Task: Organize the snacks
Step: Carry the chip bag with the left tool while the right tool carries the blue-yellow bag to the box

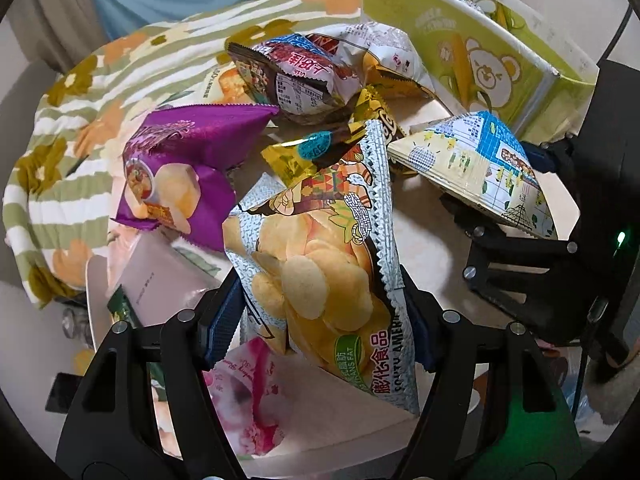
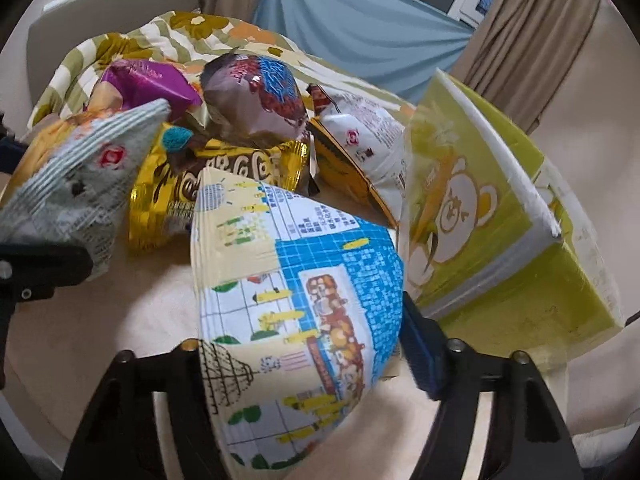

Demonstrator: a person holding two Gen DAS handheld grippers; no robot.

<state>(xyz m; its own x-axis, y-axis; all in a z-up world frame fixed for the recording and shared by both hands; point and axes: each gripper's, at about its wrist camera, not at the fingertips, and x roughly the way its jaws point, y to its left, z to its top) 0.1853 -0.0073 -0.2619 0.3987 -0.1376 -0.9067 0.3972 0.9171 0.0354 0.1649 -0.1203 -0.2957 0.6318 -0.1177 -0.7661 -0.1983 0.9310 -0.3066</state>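
Note:
My left gripper (image 1: 320, 328) is shut on a grey potato chip bag (image 1: 320, 264) and holds it upright above the table; the bag also shows at the left of the right wrist view (image 2: 76, 192). My right gripper (image 2: 304, 344) is shut on a cream and blue snack bag (image 2: 296, 300), also seen in the left wrist view (image 1: 476, 172). Behind lie a purple bag (image 1: 180, 160), a gold bag (image 2: 208, 184), a brown bag (image 1: 296, 76) and a white bag (image 2: 360, 136). A green bear-print box (image 2: 500, 216) stands open at the right.
A green striped floral cloth (image 1: 80, 120) lies at the back left. A pink packet (image 1: 248, 392) and a pale pink box (image 1: 160, 276) lie under my left gripper. The snacks rest on a cream tabletop (image 2: 132, 320). Curtains hang behind.

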